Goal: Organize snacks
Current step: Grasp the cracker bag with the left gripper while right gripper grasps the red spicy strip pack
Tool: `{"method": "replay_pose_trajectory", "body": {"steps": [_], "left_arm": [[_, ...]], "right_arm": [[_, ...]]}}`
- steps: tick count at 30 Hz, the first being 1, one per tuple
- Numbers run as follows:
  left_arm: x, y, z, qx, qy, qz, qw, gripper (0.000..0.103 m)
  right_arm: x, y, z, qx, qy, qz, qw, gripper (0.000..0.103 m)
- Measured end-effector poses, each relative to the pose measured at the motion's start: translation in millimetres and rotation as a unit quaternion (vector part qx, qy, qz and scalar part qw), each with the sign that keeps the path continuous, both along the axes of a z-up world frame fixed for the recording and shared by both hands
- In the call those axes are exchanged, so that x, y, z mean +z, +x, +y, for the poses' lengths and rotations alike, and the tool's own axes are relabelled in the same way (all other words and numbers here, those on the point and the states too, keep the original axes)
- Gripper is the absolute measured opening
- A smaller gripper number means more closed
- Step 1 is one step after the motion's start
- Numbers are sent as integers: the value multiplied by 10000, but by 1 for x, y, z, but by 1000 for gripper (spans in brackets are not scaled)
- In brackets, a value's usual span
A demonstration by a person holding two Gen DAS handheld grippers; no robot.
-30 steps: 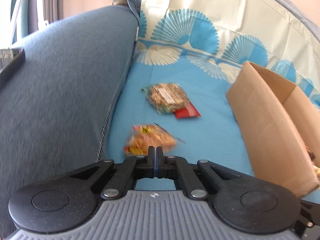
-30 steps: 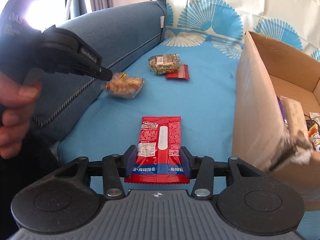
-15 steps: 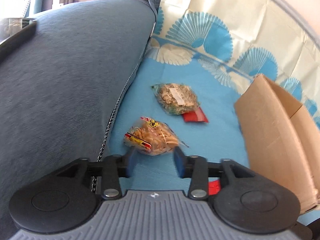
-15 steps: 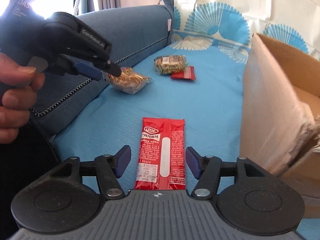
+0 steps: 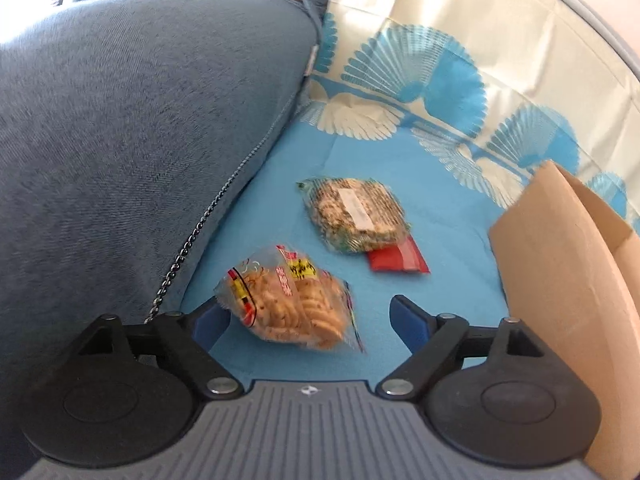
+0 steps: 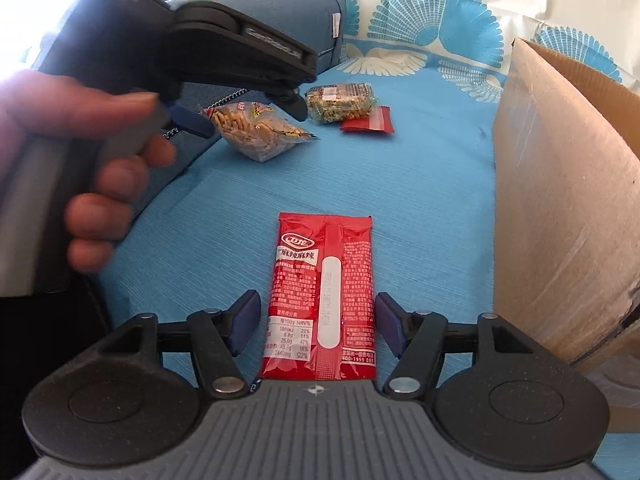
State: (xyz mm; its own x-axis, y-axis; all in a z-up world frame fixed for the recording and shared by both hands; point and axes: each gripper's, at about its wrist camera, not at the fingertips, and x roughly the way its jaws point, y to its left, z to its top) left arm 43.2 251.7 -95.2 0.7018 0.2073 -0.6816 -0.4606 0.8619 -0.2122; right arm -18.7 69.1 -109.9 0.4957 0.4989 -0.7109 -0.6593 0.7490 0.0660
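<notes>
Both grippers' jaws just opened to straddle snacks: left gripper (image 5: pixel 310 316) around the cracker bag (image 5: pixel 292 308) by the sofa cushion's armrest edge, right gripper (image 6: pixel 316 326) around the red packet (image 6: pixel 324 296), neither pinched yet.

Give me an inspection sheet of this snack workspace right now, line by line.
Surface: blue sofa cover.
Job's things: red snack packet; biscuit bag; grain bar pack overlapping small red packet; cardboard box on the right.
Clutter: nothing seen.
Grippers: left gripper open around biscuit bag, jaws just widened; right gripper open astride red snack packet.
Cables: nothing seen.
Surroundings: sofa armrest, patterned backrest cover.
</notes>
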Motion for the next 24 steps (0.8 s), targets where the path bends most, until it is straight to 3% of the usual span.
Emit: {"method": "replay_pose_trajectory", "body": {"steps": [5,9,11,13,16,24], "left_arm": [[-13,16,-1,180,209,228,9994,90],[-19,22,-3,202,446,370,9981,81],[-20,21,-3,187,486,362,9980,72],[-19,19,-3,176,518,370,9978,53],[-15,14,-5,91,542,250,9982,45],[8,-8,-18,-219,495,-91,9985,43]], "right_arm": [[-2,1,1,4,24,-44,10000,66],[-1,1,-1,-20,33,-119,9999,57],[-1,1,-1,-31,53,-139,9999,51],[0,1,-2,-59,61,-167,9998,49],[1,0,-5,-103,50,-218,9997,48],[11,-6,-15,-200,78,-364,9991,46]]}}
